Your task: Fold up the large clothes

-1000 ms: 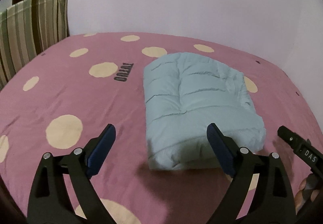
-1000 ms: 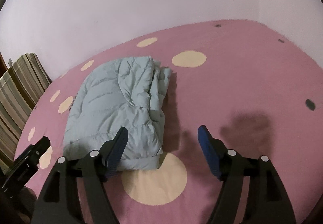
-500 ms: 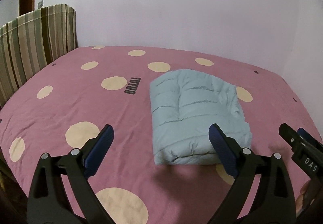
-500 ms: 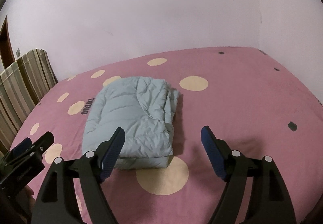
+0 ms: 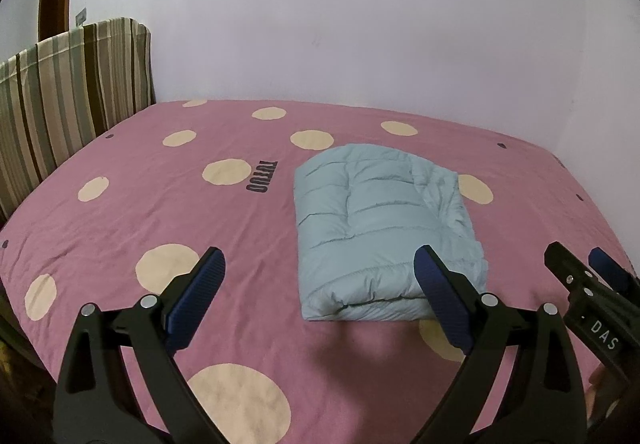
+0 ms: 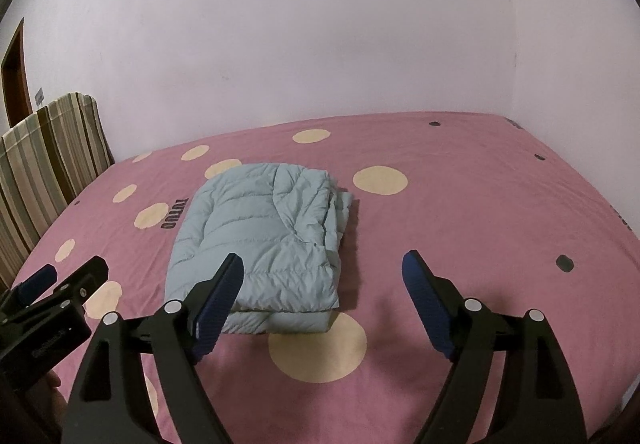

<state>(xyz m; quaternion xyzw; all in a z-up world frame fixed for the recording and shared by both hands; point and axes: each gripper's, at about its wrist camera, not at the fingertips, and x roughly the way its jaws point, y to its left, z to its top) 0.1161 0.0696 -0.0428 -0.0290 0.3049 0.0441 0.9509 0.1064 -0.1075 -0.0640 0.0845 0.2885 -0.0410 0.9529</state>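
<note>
Light-blue puffer jacket (image 5: 384, 232) lying folded on pink dotted bed (image 5: 120, 228), mid-bed; you holding left gripper (image 5: 320, 300) and right gripper (image 6: 322, 302) spread, empty, right jaws just been opening; padding springing back maybe undoing fold.

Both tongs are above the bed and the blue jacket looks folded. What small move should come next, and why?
Probably none on the jacket: it lies as a compact folded bundle on the bed. Left tongs and right tongs stand open, holding nothing. I would simply draw both back.
</note>
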